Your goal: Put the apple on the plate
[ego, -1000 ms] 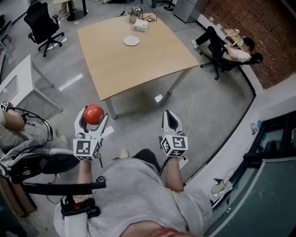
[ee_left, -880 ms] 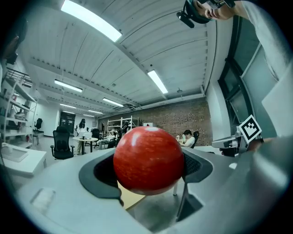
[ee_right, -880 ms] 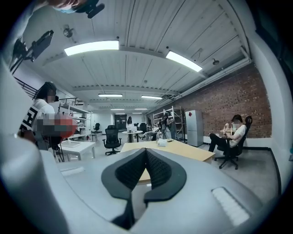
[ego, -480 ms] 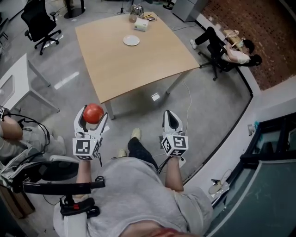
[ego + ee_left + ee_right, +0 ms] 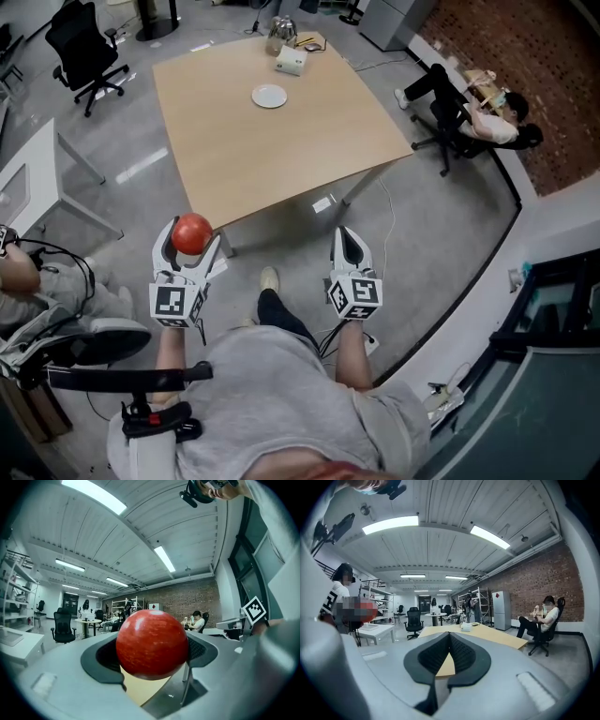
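Snugly in left gripper (image 5: 189, 242): round apple (image 5: 191, 232)

We log: wooden bench (image 5: 281, 159) standing on grey floor (image 5: 441, 225) | white plate (image 5: 269, 96) lying toward its far side, apart | white box (image 5: 292, 61) and metallic vessel (image 5: 279, 28) near far edge.

table (image 5: 281, 141) edge drawn nearer | plate (image 5: 269, 96) lower in head view | person's foot (image 5: 269, 278) stepped forward
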Motion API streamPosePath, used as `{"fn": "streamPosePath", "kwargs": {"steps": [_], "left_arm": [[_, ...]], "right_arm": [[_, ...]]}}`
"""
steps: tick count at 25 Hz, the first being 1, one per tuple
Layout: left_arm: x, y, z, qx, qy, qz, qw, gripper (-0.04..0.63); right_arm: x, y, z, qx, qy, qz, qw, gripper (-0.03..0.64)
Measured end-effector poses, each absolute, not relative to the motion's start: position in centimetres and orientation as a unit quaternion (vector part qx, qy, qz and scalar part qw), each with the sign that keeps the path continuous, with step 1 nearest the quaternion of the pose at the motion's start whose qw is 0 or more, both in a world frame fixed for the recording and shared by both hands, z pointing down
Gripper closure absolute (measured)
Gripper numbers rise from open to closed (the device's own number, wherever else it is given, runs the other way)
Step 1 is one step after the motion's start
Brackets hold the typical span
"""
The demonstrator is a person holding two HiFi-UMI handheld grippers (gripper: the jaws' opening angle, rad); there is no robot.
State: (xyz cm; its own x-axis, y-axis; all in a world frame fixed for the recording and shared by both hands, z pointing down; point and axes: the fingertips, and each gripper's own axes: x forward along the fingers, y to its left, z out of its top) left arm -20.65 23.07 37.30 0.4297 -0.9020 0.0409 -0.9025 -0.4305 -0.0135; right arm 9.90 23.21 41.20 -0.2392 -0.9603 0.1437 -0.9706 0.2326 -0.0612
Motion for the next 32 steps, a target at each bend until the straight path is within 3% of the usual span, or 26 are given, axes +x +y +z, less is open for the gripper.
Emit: {"fn": "streamPosePath", "kwargs": {"steps": [17, 32], "left_arm": [[-15.8, 9.5, 38.2, 0.831, -0.555, 0.038, 0.017, 0.199], [-13.4, 4.6, 38.3, 0.817, -0.575, 0.045, 0.012, 0.199]], "right_arm": [[13.4, 8.7, 42.1, 0.582, -0.808, 0.077, 0.041, 0.611], [14.9, 2.7, 43.4, 0.551, -0.829, 0.085, 0.032, 0.611]]}}
